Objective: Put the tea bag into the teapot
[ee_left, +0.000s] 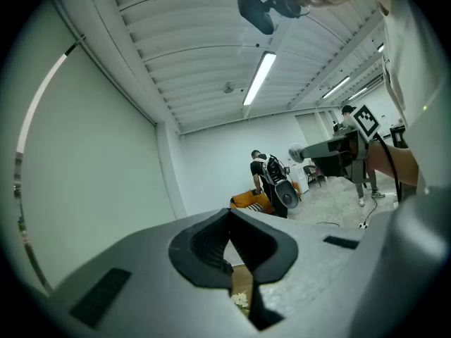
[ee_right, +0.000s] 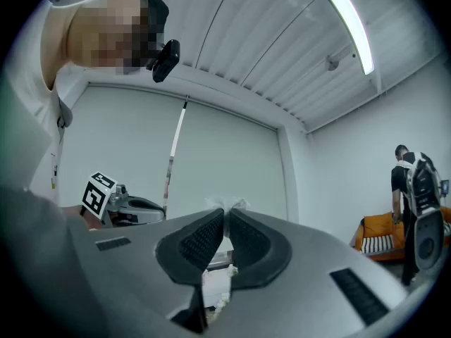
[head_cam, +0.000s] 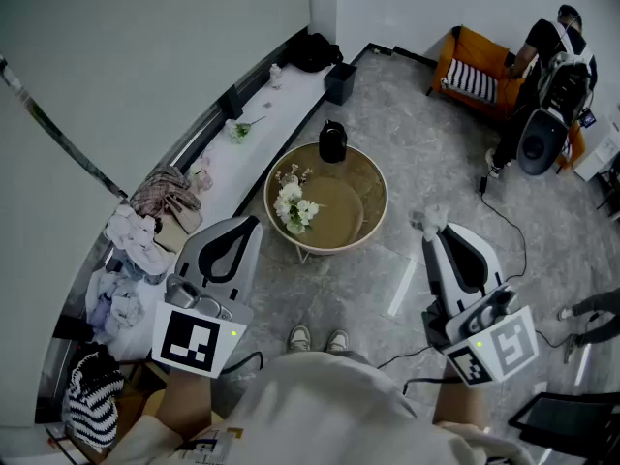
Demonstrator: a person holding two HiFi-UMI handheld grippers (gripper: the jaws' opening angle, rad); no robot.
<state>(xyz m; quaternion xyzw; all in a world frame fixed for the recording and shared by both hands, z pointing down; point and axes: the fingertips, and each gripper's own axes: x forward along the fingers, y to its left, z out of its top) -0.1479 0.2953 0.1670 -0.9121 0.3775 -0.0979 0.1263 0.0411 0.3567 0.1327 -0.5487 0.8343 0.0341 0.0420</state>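
Observation:
A black teapot [head_cam: 332, 141] stands at the far edge of a round tan table [head_cam: 373, 223]. My right gripper [head_cam: 433, 229] is held up right of the table, well short of the teapot, shut on a white crumpled tea bag [head_cam: 432, 217]. In the right gripper view the tea bag [ee_right: 229, 203] peeks out past the tips of the right gripper [ee_right: 225, 213]. My left gripper [head_cam: 252, 223] hovers at the table's left side, shut with nothing in it. In its own view the left gripper [ee_left: 229, 215] has its jaws pressed together.
White flowers [head_cam: 294, 204] lie on the table's left part. A long white bench [head_cam: 254, 129] with clothes and bags [head_cam: 160, 211] runs along the left wall. A person [head_cam: 542, 76] stands by an orange sofa [head_cam: 475, 66] at the back right. Cables [head_cam: 504, 223] cross the floor.

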